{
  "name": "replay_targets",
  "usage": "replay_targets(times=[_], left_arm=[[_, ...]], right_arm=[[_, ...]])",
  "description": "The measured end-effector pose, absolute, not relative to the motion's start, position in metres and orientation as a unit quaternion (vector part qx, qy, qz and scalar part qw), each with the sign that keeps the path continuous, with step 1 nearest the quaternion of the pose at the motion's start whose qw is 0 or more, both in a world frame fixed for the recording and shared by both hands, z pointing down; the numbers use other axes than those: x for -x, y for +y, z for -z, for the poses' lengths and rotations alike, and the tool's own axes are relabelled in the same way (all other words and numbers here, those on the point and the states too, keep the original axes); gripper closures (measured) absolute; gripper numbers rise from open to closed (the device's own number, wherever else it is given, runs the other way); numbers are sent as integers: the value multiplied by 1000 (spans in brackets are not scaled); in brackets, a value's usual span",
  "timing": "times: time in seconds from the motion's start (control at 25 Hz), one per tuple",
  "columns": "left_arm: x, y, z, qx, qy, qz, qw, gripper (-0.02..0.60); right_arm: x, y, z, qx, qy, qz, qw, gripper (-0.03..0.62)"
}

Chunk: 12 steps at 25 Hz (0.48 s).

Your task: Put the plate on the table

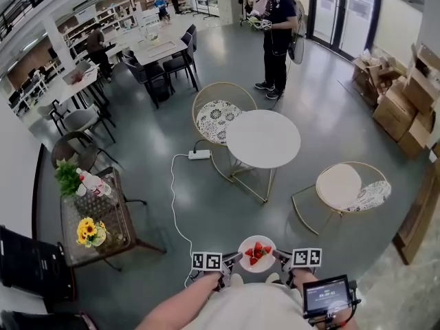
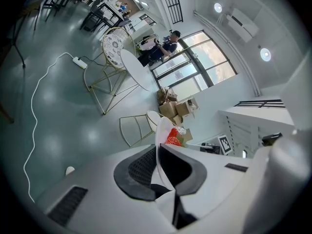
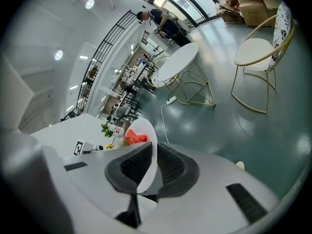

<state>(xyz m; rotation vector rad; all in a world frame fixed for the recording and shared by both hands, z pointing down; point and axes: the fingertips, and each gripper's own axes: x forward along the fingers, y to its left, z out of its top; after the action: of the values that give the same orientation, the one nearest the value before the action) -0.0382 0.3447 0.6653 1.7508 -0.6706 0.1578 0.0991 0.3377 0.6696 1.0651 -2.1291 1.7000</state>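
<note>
I have L gripper (image 2: 157, 155) and R gripper (image 3: 155, 152) each pinching the plate (image 1: 256, 266) rim, well apart from the table (image 1: 263, 139); carry & set-down remain.

Wht plate (image 1: 258, 267) — red strawbs (image 1: 255, 253)

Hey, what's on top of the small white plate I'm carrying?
Red strawberries sit piled on the small round white plate, whose rim the left tongs and right tongs clamp. The plate's middle under the fruit is covered.
</note>
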Motion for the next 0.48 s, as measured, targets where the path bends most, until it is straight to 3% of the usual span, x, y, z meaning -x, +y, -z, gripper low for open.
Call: replay_targets(times=[0.48], left_arm=[[72, 353, -662, -751, -290, -57, 591, 561]], right_arm=[[-63, 342, -666, -360, -731, -566, 124, 563]])
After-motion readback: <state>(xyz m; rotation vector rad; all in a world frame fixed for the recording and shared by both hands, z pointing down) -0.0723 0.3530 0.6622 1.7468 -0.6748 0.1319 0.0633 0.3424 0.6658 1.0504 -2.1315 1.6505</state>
